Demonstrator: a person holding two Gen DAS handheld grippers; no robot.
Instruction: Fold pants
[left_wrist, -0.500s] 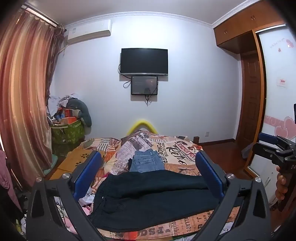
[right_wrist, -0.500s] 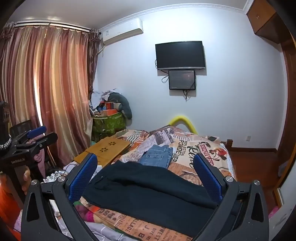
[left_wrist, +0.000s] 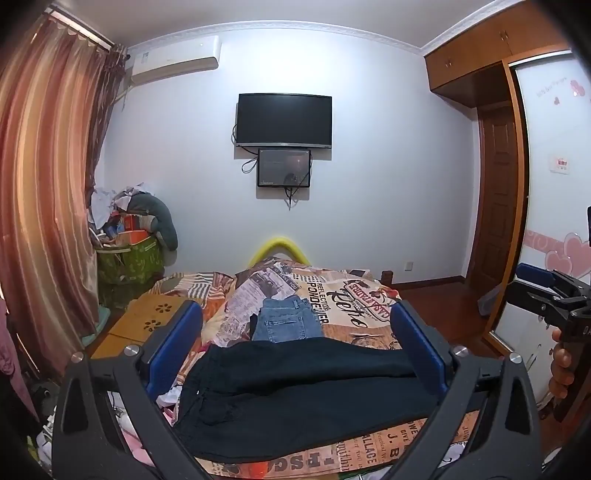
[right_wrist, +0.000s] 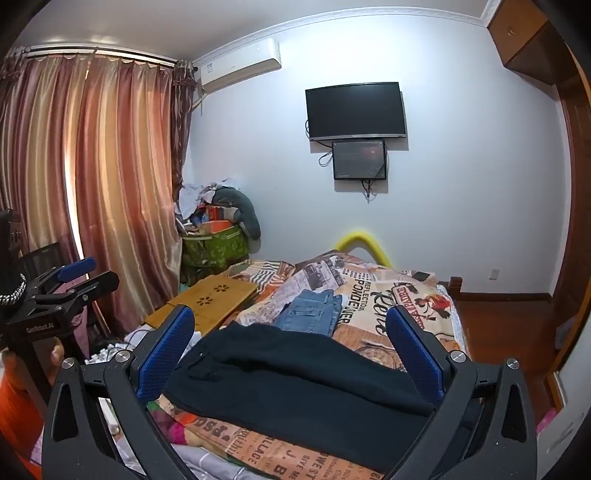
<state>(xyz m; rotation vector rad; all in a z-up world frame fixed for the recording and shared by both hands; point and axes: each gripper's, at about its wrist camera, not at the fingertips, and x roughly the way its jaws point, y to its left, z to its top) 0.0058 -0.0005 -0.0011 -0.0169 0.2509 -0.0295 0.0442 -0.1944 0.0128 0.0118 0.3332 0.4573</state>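
Black pants (left_wrist: 295, 391) (right_wrist: 295, 384) lie spread across the near end of the bed, waistband toward the left. Blue jeans (left_wrist: 286, 319) (right_wrist: 314, 312), folded, rest just beyond them. My left gripper (left_wrist: 295, 332) hovers in front of the black pants, jaws wide open, nothing between its blue pads (left_wrist: 173, 347). My right gripper (right_wrist: 291, 338) is likewise wide open over the pants and holds nothing. Each gripper shows in the other's view: the right gripper (left_wrist: 546, 291) at the right edge, the left gripper (right_wrist: 59, 284) at the left edge.
The bed (left_wrist: 343, 295) has a newspaper-print cover. A wooden lap table (right_wrist: 210, 299) sits on its left side. A green hamper (right_wrist: 214, 247) piled with clothes stands by the curtain (right_wrist: 92, 184). A wardrobe (left_wrist: 550, 184) and door are on the right.
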